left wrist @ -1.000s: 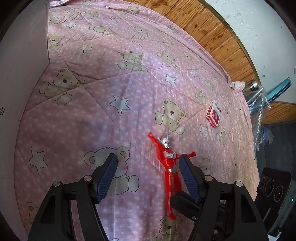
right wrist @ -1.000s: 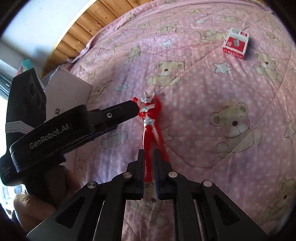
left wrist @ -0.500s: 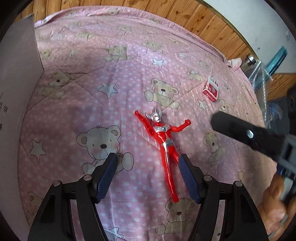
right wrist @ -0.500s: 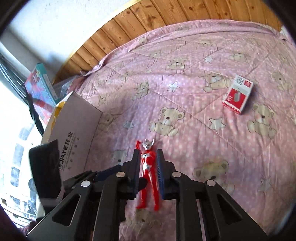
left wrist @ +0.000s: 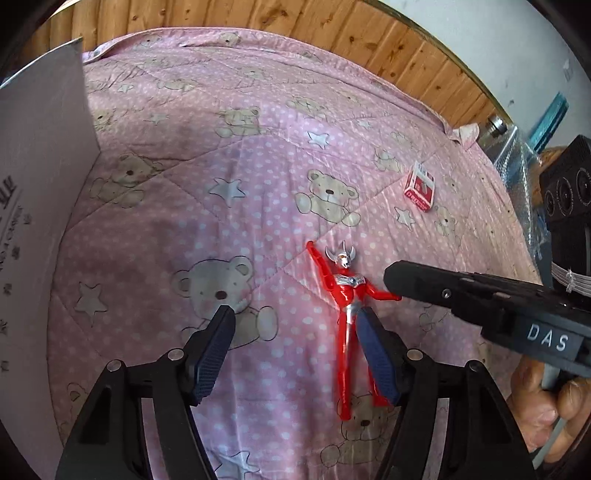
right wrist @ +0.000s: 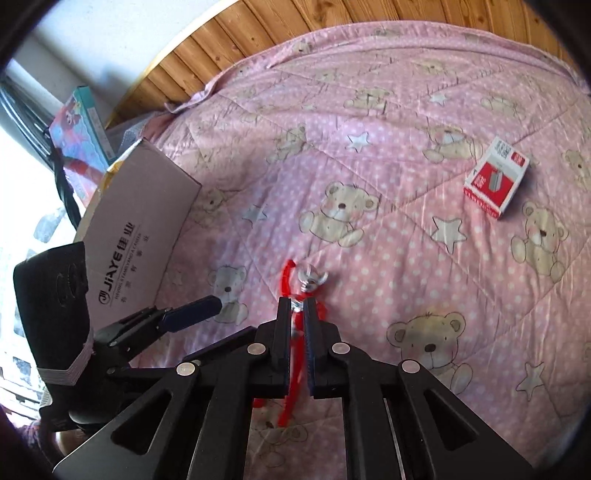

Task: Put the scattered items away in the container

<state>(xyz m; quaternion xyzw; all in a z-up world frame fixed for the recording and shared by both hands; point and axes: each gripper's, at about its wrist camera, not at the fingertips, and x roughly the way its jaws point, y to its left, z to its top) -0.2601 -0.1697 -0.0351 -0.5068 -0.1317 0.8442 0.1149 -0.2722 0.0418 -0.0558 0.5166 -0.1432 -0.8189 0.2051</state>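
Observation:
A red and silver toy figure [left wrist: 347, 306] lies face up on the pink bear-print quilt [left wrist: 229, 155]. My left gripper [left wrist: 297, 350] is open and low over the quilt, and its right finger [left wrist: 376, 356] overlaps the figure's leg. My right gripper [left wrist: 395, 286] reaches in from the right, its tip at the figure's outstretched arm. In the right wrist view that gripper [right wrist: 295, 332] is shut to a narrow slit above the figure [right wrist: 312, 280], whose body shows through the gap. A red-and-white small box [right wrist: 496, 177] lies further off. The cardboard box [right wrist: 140, 229] stands at the left.
The cardboard box's wall [left wrist: 37, 166] stands close on the left. A wooden panel [left wrist: 332, 33] runs along the quilt's far edge. A colourful flat box [right wrist: 81, 122] and bubble wrap [left wrist: 517, 158] lie beyond the bed's corners. A hand [left wrist: 546, 402] holds the right gripper.
The right gripper has come down and in toward the figure's arm, staying shut. The left gripper stayed open around the figure's legs. The figure has not left the quilt.

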